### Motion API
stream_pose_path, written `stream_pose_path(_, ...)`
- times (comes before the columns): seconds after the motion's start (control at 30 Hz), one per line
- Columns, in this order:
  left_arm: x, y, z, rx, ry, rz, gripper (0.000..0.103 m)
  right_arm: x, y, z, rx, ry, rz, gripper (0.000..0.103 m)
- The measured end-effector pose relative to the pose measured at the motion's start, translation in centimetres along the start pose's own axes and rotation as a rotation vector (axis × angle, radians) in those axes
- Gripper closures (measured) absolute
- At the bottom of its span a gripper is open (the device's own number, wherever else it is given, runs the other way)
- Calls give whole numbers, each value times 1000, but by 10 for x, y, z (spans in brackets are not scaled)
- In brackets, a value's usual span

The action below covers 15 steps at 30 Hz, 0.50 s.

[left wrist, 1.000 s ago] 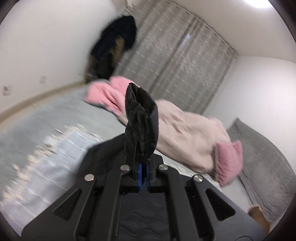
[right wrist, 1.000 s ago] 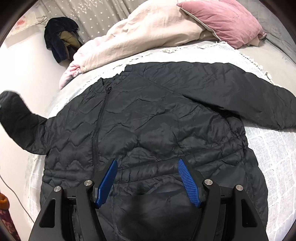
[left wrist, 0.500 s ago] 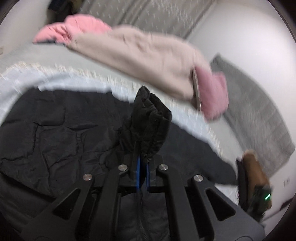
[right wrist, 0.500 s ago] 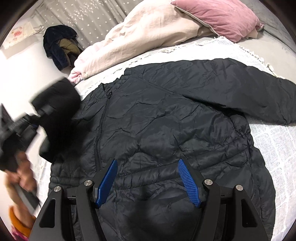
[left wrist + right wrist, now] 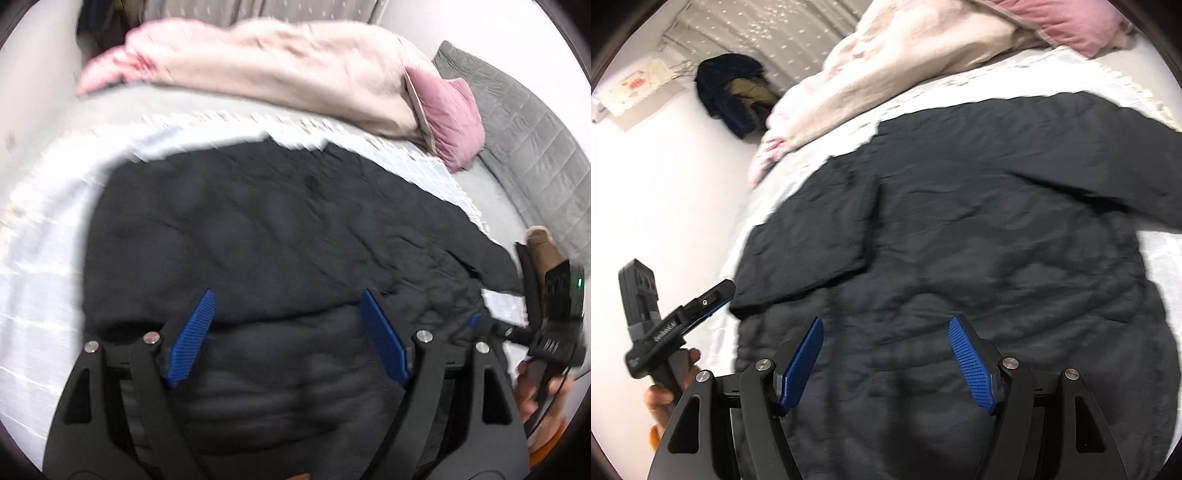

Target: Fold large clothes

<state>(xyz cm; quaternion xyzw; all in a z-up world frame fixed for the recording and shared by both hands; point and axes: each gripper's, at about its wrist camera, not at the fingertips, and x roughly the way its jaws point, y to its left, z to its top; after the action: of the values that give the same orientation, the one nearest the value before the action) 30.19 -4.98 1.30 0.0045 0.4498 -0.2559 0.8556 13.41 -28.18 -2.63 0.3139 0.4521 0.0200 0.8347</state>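
Jacket (image 5: 979, 229), black and quilted, lies spread on the white fringed throw (image 5: 48, 236) that covers the bed, collar toward the heaped beige duvet (image 5: 295, 70) and pink pillow (image 5: 447, 114) at the head end, hem toward the foot edge where both tools hover. In the right wrist view one sleeve (image 5: 809, 240) is folded in across the chest as a flat panel on the jacket's left side, while the other sleeve (image 5: 1108, 177) runs out long and straight toward the bed's right edge, its long axis lying crosswise to the body. That outstretched sleeve is what the coming fold appears to turn on, and it lies up and to the right of the right gripper (image 5: 886, 358), which is the nearer tool; the left gripper (image 5: 284, 332) hangs over the hem on the opposite side, well apart from it. Both pairs of blue fingers (image 5: 971, 365) are spread wide and hold nothing, with only jacket fabric showing between them. Both views are blurred, so whether either tool touches the cloth cannot be told. A dark garment (image 5: 731, 92) hangs against the far wall.
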Motion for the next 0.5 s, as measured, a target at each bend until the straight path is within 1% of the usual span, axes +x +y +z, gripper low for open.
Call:
stream_pose_path(0.1, -15, 36, 8, -15, -55, 77, 22, 23, 13, 17, 23, 54, 42, 31)
stream_pose_path(0.17, -18, 63, 11, -59, -82, 101, 22, 39, 20, 28, 23, 65, 39, 31)
stream_pose_path(0.2, -17, 74, 11, -80, -86, 104, 23, 50, 23, 34, 16, 61, 21, 31)
stream_pose_path(0.23, -16, 86, 9, -107, -92, 108, 31, 58, 25, 37, 11, 62, 5, 32)
stream_pose_path(0.27, -13, 94, 7, -127, -95, 107, 36, 71, 27, 41, 5, 68, -21, 35)
stream_pose_path(0.3, -10, 103, 6, -147, -92, 107, 47, 83, 29, 44, -2, 71, -37, 50)
stream_pose_path(0.33, -5, 109, 5, -158, -87, 110, 60, 90, 30, 45, -8, 75, -37, 62)
stream_pose_path(0.37, 0, 114, 3, -161, -82, 113, 66, 99, 32, 48, -21, 87, -30, 89)
stream_pose_path(0.4, 6, 116, 1, -155, -78, 115, 73, 103, 36, 50, -38, 85, -39, 95)
stream_pose_path(0.43, 11, 117, 0, -144, -78, 113, 77, 101, 43, 52, -74, 50, -56, 95)
stream_pose_path(0.5, 21, 117, -7, -107, -82, 97, 78, 89, 54, 54, -138, -33, -58, 97)
